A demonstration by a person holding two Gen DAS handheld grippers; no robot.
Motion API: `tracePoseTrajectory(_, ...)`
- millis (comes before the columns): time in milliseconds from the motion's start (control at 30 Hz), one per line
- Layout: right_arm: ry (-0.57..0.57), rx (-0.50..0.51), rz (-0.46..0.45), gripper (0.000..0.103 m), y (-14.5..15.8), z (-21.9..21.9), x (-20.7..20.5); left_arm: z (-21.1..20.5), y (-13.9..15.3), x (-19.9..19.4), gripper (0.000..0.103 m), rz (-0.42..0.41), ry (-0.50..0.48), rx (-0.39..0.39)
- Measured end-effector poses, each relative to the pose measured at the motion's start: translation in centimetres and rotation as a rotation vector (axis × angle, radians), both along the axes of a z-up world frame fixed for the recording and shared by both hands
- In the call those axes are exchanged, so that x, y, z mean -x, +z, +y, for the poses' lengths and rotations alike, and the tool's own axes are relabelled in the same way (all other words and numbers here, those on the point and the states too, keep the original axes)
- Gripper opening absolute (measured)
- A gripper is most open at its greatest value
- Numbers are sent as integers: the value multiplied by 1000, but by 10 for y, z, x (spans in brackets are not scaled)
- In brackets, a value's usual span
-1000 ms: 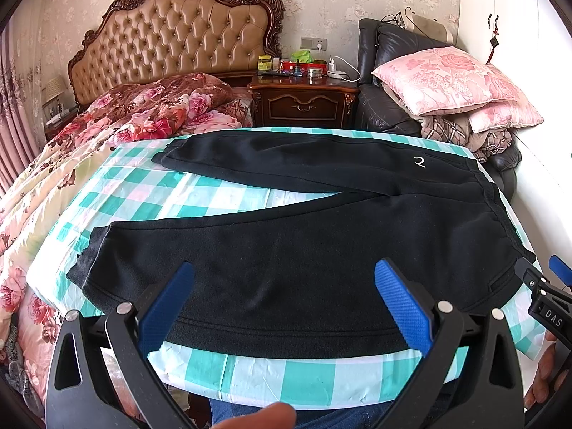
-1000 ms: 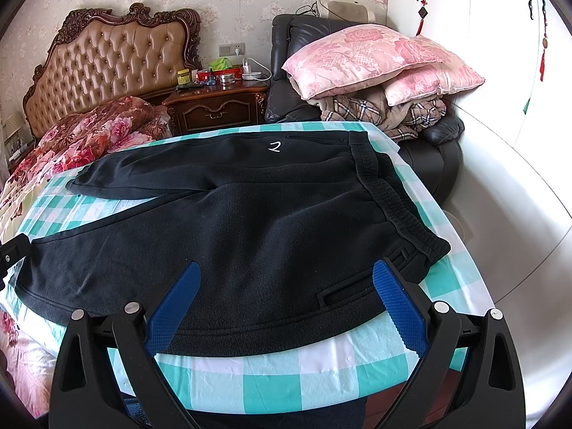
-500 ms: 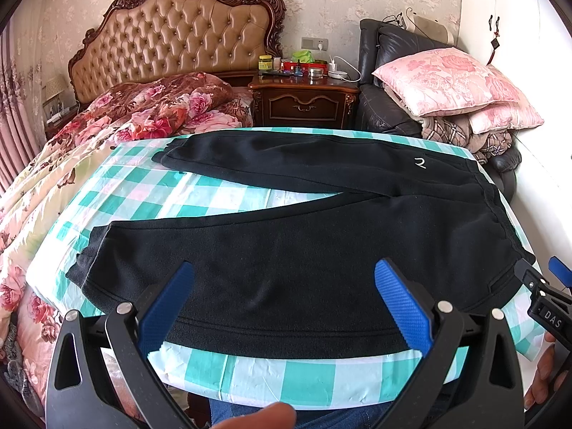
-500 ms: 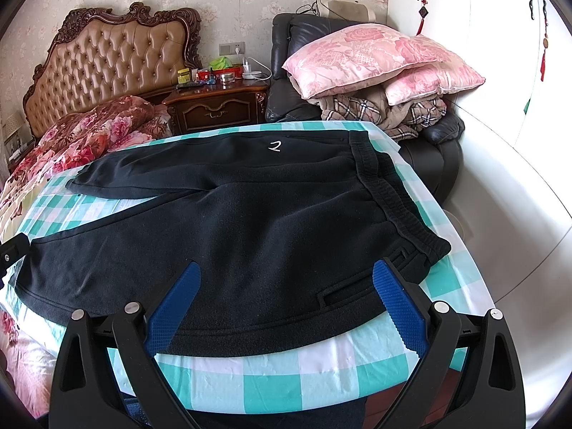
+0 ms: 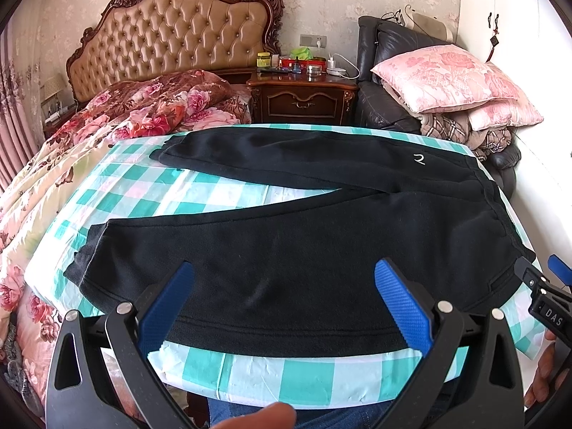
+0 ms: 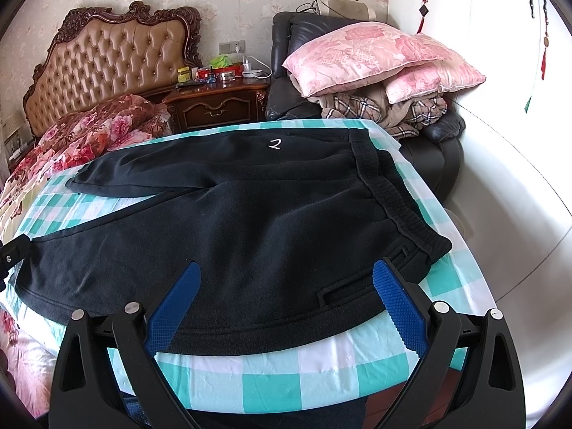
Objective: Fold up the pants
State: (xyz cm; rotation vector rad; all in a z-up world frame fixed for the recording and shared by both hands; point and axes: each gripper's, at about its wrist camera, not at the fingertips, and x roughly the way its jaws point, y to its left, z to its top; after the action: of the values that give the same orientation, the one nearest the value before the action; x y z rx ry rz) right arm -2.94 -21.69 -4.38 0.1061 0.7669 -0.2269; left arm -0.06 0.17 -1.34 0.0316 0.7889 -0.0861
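the pants (image 5: pixel 304 250) lay flat and unfolded on the checked bench (image 5: pixel 286 375), filling the middle of both views, waistband toward the right of the frame and the two legs running off to the left. the legs were split apart in a v, with a wedge of checked cloth showing between them at centre left. a small white mark sat on the far leg near the waistband. i judged nothing of the fold was done yet: no leg lay over the other, so the lengthwise fold and the later folds across were all left to do.

my left gripper (image 5: pixel 284 304) hung over the near edge of the near leg, fingers (image 5: pixel 168 307) spread wide and holding nothing. my right gripper (image 6: pixel 286 304) hovered low over the near hip by the pocket slit, its fingers (image 6: pixel 400 307) also wide and empty.

the near hem of the pants was partly hidden behind my fingers at the bottom of both views. the cuff of the near leg was cut by my left gripper's edge at the left of the right view. whether the fingertips touched the cloth i could not tell.
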Motion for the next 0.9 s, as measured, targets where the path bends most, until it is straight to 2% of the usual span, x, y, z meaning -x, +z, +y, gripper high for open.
tracePoseTrajectory(100,33,-125,13,94,7,-32,-18,4,-6,-5,101,25,-15,48)
tracePoseTrajectory(200,6,-105,-4,97,24,-83,-60,11,-16,-13,101,54,-48,137)
tracePoseTrajectory(267,-22,-82,33,97,26,-131,-108,15,-23,-20,101,70,-78,198)
tracePoseTrajectory(333,-24,-102,82,97,20,-174,-154,18,-31,-27,101,90,-109,249)
tracePoseTrajectory(467,-69,-85,222,97,-12,-251,-249,16,-47,-43,101,127,-124,254)
tracePoseTrajectory(567,-23,-105,267,91,-31,-271,-288,21,-63,-61,101,176,-93,240)
tracePoseTrajectory(667,24,-133,291,89,-48,-280,-320,30,-72,-78,101,204,-50,233)
tracePoseTrajectory(733,66,-147,302,89,-55,-280,-335,36,-76,-88,101,213,-24,228)
tracePoseTrajectory(900,128,-109,369,87,-81,-270,-361,50,-83,-99,101,242,22,228)
